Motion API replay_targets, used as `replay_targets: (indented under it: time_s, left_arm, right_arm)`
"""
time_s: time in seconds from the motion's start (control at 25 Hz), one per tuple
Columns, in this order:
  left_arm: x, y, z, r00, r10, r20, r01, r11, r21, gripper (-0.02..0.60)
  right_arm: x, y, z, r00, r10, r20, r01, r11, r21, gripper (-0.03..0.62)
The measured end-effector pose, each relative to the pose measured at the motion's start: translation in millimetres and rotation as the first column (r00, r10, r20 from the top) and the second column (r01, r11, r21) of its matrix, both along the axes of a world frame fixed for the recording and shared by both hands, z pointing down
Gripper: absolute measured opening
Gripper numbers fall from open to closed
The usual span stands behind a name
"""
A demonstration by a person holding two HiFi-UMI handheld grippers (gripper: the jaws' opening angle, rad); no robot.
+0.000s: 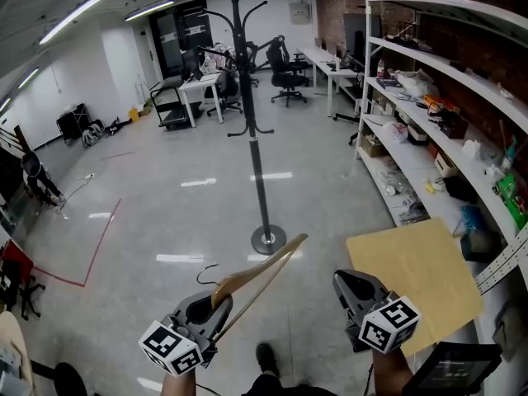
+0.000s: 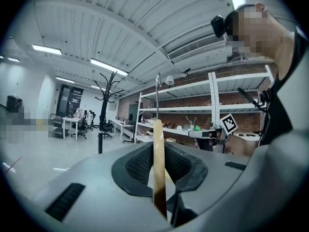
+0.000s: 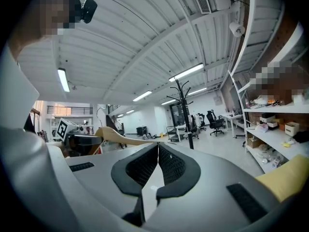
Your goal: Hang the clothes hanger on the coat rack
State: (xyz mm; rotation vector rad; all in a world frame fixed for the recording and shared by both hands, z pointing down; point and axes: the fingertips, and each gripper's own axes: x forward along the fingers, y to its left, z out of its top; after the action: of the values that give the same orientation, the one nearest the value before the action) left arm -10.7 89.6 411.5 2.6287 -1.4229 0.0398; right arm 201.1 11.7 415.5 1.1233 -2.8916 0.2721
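well short of the coat rack (image 1: 256, 139), the clothes hanger (image 1: 260, 275) is clamped in the left gripper (image 1: 216, 308); the right gripper (image 1: 351, 287) is closed, empty; hanging is not yet done.

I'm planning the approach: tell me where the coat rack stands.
In the head view the coat rack stands ahead near centre frame, left of the shelving and beyond the tip of the hanger.

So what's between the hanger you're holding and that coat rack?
Only bare grey floor lies between the wooden hanger and the coat rack, as the head view shows.
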Motion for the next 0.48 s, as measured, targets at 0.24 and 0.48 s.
replay_targets:
  time_s: [0.24, 0.48]
  left_arm:
    - [-25.9, -61.9, 0.9, 0.999, 0.044, -0.007, -0.043, 0.999, 0.017, 0.052]
    - [-65.6, -116.8, -4.7, 0.998, 0.061, -0.024, -0.061, 0.998, 0.035, 0.052]
  right_arm:
    - [-27.9, -55.7, -8.5, 0.999, 0.037, -0.006, -0.037, 0.999, 0.021, 0.008]
    - [-70.8, -108.6, -19.4, 0.999, 0.049, -0.017, -0.048, 0.998, 0.038, 0.008]
